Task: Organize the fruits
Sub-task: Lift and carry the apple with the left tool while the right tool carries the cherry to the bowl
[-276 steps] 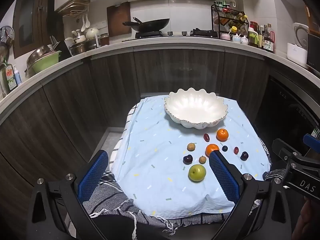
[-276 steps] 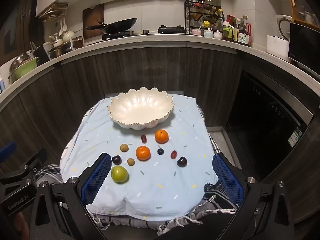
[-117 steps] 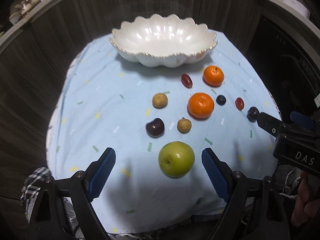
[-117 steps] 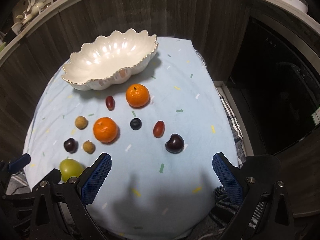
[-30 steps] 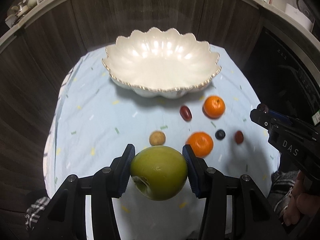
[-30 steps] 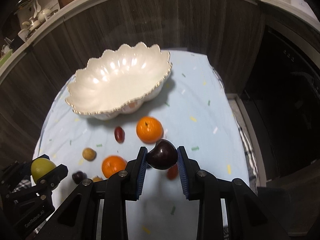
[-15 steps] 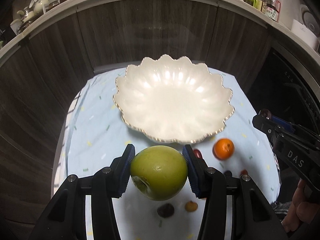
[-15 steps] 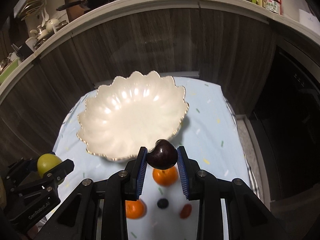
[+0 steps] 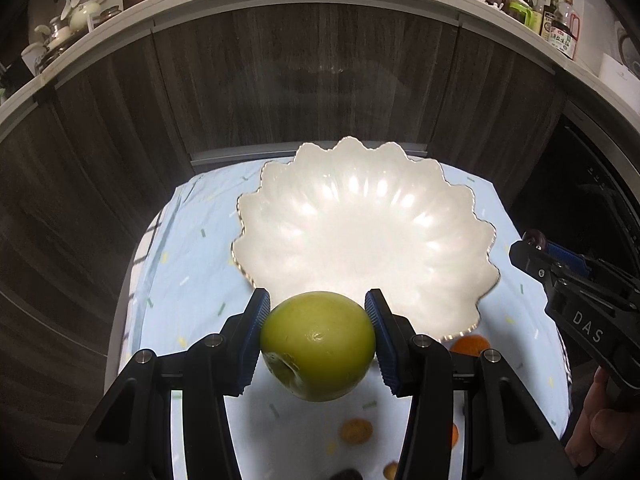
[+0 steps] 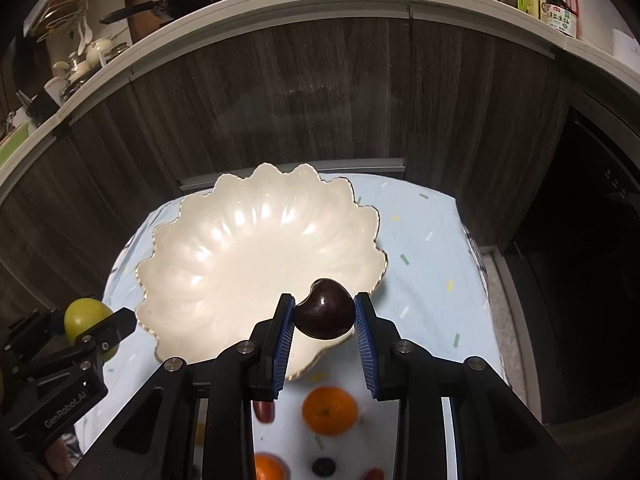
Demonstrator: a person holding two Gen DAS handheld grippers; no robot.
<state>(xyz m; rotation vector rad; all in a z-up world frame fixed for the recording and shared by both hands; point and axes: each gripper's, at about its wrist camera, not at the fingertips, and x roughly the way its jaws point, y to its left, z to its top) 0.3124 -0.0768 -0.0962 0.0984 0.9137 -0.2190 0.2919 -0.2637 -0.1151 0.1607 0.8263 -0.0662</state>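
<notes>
My left gripper [image 9: 318, 322] is shut on a green apple [image 9: 318, 346] and holds it in the air at the near rim of the white scalloped bowl [image 9: 400, 200]. My right gripper [image 10: 324, 314] is shut on a dark plum [image 10: 325, 314], held above the bowl's [image 10: 224, 248] near right rim. The bowl holds nothing. The right gripper with its plum shows at the right of the left wrist view [image 9: 534, 240]; the left gripper with the apple shows at the left of the right wrist view [image 10: 86, 322].
The bowl stands on a light blue cloth [image 10: 424, 240]. Below the grippers lie two oranges [image 10: 329, 410], a red grape [image 10: 264, 410], a blueberry [image 10: 323, 466] and small brown fruits [image 9: 356, 431]. Dark wood cabinet fronts [image 9: 320, 80] rise behind.
Both grippers have lifted their fruit from the cloth and moved forward toward the bowl, which now fills the middle of both views. The loose fruits have slid to the bottom.
</notes>
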